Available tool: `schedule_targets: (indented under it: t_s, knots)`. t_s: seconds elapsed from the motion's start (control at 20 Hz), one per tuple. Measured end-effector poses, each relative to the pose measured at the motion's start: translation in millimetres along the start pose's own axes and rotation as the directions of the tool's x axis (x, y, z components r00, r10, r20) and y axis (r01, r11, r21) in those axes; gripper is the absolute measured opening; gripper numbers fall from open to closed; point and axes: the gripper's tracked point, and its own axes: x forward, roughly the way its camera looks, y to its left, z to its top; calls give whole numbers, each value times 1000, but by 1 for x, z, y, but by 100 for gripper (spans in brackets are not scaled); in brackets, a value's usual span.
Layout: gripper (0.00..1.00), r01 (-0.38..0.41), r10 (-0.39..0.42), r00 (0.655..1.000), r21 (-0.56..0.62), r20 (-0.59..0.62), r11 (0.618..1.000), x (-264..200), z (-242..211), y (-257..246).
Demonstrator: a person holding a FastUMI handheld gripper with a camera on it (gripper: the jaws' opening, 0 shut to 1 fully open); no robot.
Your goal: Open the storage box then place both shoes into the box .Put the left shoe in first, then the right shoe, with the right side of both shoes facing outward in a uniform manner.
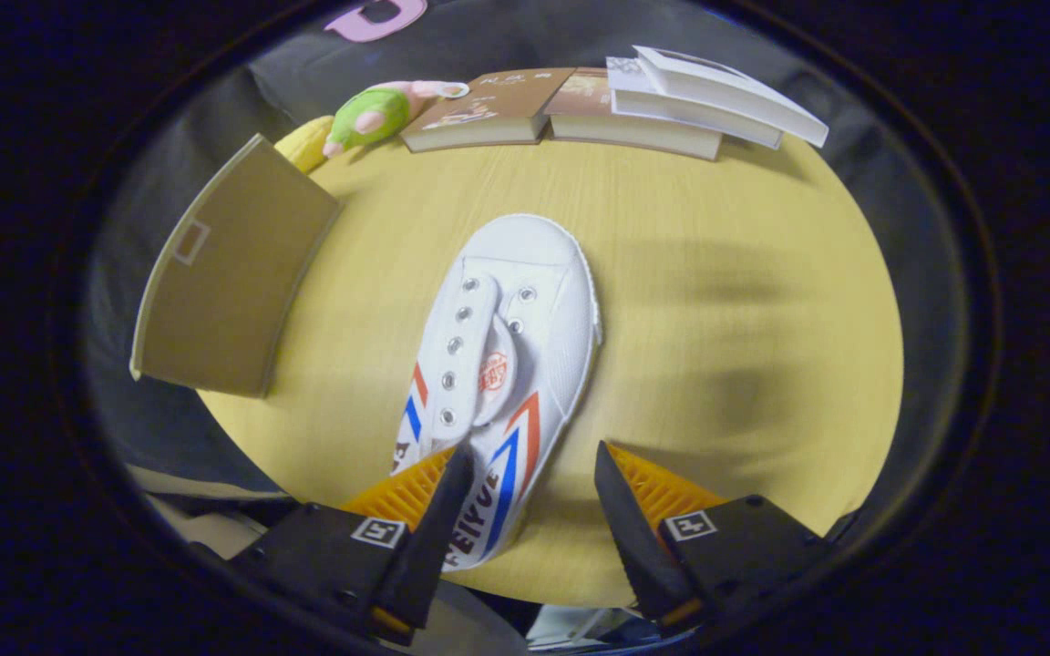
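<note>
Gripper (pixel 530 474) spread wide, holding nothing — white canvas shoe (pixel 507 364) on wooden table (pixel 716 301), heel between the fingers, toe pointing beyond them.

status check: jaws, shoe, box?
Gripper jaws open, straddling the heel side wall of the white shoe. Box flap stands open, left. Nothing blocking.

Shoe (pixel 507 355) on table (pixel 744 301); books (pixel 616 100) behind.
</note>
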Motion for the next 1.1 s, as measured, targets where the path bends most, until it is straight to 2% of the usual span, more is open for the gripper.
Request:
schedule_targets:
  t_s: [0.1, 0.2, 0.45, 0.55, 0.7, 1.1]
  knots:
    - [80, -40, 41, 999, 37, -30, 999, 1, -1, 3]
    - [63, -81, 86, 995, 100, -50, 992, -5, -4, 6]
    - [25, -73, 91, 993, 213, -75, 974, -7, -4, 5]
    - [24, -58, 71, 997, 257, -39, 965, -11, 2, 2]
    - [8, -64, 75, 997, 298, -24, 952, -13, 2, 5]
    - [8, -151, 142, 989, 376, 51, 914, -39, 29, 36]
